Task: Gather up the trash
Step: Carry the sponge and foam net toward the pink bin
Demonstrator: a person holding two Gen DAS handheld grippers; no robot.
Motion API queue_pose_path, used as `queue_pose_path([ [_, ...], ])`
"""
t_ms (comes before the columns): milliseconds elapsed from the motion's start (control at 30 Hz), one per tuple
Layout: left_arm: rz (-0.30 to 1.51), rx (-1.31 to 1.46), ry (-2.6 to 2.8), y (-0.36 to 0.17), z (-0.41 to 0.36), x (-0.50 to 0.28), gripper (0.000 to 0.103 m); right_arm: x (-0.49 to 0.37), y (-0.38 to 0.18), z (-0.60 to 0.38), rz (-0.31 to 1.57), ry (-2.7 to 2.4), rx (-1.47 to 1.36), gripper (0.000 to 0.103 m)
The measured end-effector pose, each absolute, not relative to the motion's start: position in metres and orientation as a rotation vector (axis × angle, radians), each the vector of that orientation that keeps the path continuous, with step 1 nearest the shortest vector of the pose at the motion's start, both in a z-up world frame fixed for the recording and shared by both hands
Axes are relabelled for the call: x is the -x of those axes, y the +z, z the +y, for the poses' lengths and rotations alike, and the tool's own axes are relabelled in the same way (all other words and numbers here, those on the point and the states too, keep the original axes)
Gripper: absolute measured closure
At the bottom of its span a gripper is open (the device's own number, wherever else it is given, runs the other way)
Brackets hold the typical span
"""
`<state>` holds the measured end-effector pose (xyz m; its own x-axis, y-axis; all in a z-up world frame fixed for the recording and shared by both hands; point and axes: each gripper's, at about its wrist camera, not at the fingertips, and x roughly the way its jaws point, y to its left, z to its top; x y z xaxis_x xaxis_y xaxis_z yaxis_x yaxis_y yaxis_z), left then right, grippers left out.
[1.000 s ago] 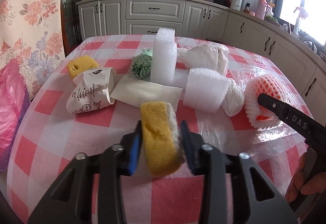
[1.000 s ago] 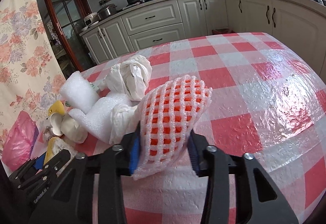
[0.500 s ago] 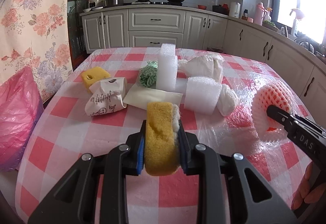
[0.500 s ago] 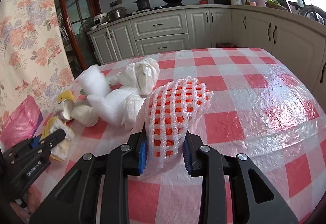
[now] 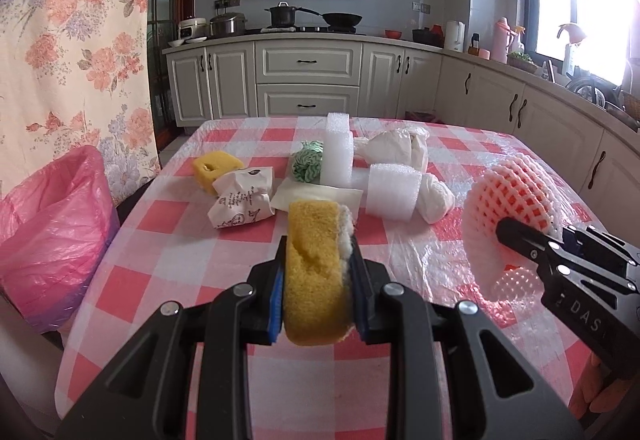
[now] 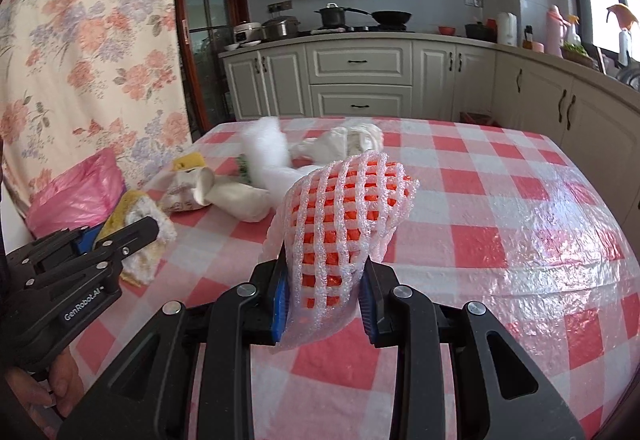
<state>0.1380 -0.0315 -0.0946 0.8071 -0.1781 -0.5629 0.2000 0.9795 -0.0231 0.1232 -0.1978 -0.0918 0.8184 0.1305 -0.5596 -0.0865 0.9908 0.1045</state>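
Right tool (image 5: pixel 516 236), marked "DAS", grips foam net (image 5: pixel 510 196); left marked "GenRobot.AI".

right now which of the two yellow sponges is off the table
The yellow sponge clamped in the left gripper, with a white layer on one side. The other sponge lies on the table by the crumpled paper cup.

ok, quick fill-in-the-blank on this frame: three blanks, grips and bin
The left gripper is shut on a yellow ____.
The right gripper is shut on a foam fruit ____ with an orange inside.
The pink trash bag sits off the table's ____ edge in the left wrist view.

Missing: sponge; net; left
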Motion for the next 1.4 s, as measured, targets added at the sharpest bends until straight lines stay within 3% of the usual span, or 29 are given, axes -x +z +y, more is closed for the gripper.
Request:
queue_pose_path([
  [767,0.487,0.019,-0.003,-0.054,0.090,-0.078,0.077,-0.116,-0.050,-0.084,0.513,0.405,0.068,0.073],
  [1400,0.468,0.032,0.248,-0.026,0.224,-0.113,0.076,-0.181,-0.023,0.055,0.460,0.710,0.174,0.073],
])
